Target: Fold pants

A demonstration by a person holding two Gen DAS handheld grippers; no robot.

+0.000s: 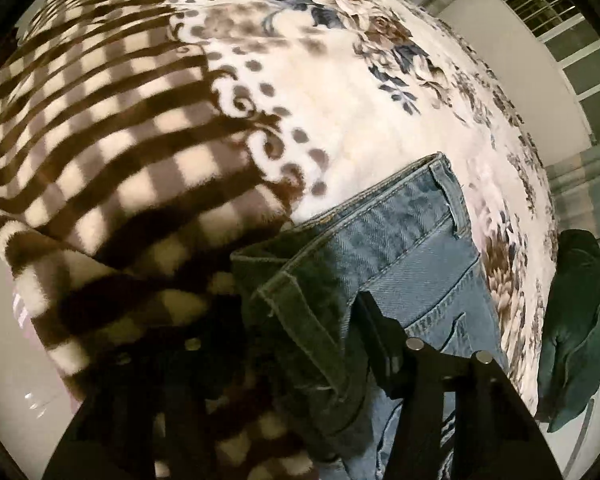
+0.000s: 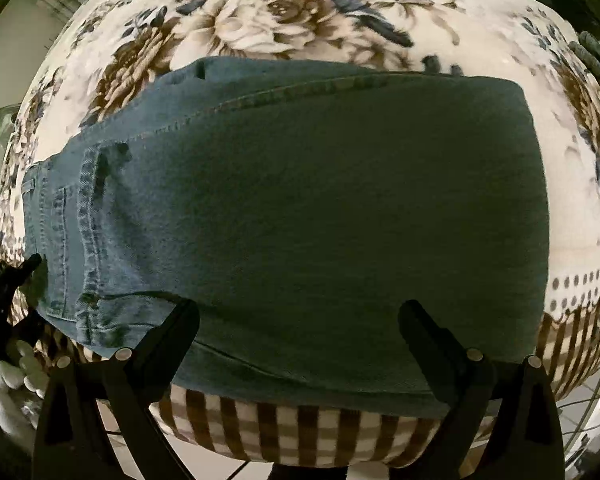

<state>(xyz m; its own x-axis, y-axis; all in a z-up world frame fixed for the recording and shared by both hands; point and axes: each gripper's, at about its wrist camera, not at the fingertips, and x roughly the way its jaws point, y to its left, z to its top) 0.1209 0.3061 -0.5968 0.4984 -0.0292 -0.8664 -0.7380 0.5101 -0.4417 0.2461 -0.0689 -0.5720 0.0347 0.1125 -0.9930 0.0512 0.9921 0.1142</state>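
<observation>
Folded jeans (image 2: pixel 300 220) lie on a flowered blanket (image 2: pixel 260 28) straight ahead of the right claw (image 2: pixel 300 316), spread wide over their near edge, while the left claw (image 1: pixel 300 320) pinches the hem at their waist end.

Dim, warm indoor light in both views, strong fisheye bulge, black vignette at the corners. In the left wrist view, deep shadow swallows the lower left over the checked blanket (image 1: pixel 112 184), which smears with motion blur. In the right wrist view the jeans (image 2: pixel 320 208) sit in heavy greenish shadow at centre; the floral print at the top is soft.
</observation>
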